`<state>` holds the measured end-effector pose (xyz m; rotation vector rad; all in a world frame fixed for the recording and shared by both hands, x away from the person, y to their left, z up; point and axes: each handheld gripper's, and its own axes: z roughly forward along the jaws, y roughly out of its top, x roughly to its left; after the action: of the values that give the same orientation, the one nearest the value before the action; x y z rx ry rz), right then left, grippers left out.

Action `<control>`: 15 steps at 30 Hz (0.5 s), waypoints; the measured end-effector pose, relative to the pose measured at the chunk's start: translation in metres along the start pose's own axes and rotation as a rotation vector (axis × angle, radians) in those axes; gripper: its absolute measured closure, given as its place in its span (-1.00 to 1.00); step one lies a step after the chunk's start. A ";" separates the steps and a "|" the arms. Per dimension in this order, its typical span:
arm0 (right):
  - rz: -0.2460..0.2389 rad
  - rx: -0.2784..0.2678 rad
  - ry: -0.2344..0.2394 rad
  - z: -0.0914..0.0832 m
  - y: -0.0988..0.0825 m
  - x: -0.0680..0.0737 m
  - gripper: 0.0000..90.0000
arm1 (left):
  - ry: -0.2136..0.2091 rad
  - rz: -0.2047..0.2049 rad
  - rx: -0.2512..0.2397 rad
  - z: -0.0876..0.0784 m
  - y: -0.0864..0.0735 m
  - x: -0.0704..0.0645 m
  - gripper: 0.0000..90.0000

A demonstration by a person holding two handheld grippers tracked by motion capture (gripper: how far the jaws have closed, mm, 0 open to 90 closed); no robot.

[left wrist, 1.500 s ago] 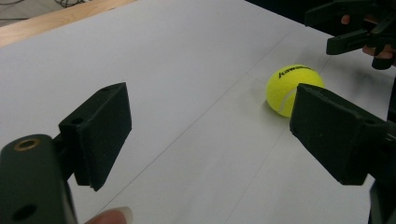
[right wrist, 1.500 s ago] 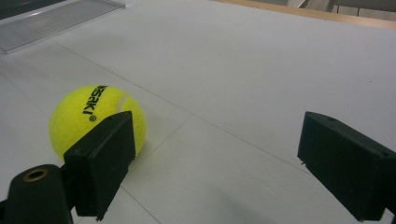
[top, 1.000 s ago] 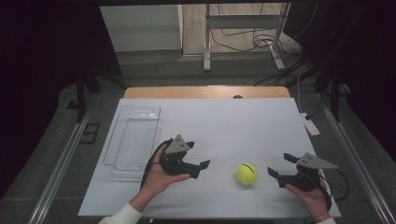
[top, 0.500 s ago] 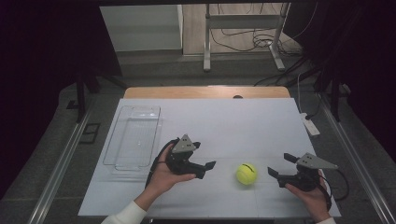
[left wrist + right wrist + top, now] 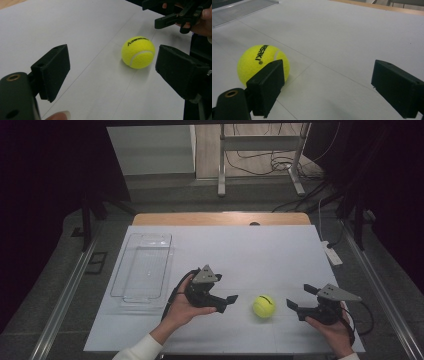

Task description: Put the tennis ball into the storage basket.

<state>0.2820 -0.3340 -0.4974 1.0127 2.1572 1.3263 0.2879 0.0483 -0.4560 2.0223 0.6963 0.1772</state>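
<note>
A: Item one, tennis ball (image 5: 263, 306): yellow, black lettering, lying loose on the white table sheet (image 5: 250, 250) near the front edge, between the two grippers and touched by neither.

B: Noted. Item two, left gripper (image 5: 227, 301)?

A: Held in the left hand (image 5: 186, 307), aimed at the ball from just beside it. Its jaws are spread, nothing is gripped, and the ball is seen ahead of them in the left gripper view (image 5: 138, 52), nearer the right-hand pad.

B: Item three, right gripper (image 5: 295, 304)?

A: Resting low on the far side of the ball, jaws likewise parted and empty. In the right gripper view the ball (image 5: 262, 63) is partly hidden behind one pad.

B: Item four?

A: Clear plastic tray (image 5: 145, 270), empty, well apart at the left.

B: Handling note for the step in hand?

A: An approach by the left gripper is judged to be under way. The aim should be shifted until the ball is centred between the pads; the jaws should be kept wide until both pads are level with its widest part, then closed evenly. A one-sided touch is likely to send it rolling.
</note>
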 end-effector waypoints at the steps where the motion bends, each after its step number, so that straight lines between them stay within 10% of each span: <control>1: 0.000 0.000 0.000 0.000 0.000 0.000 -0.74 | -0.003 0.001 0.001 0.001 0.000 -0.001 -0.69; 15: 0.001 -0.001 0.003 0.000 0.000 0.000 -0.74 | -0.039 0.008 0.020 0.014 0.006 -0.005 -0.72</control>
<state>0.2822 -0.3339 -0.4977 1.0122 2.1582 1.3306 0.2914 0.0325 -0.4582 2.0421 0.6683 0.1360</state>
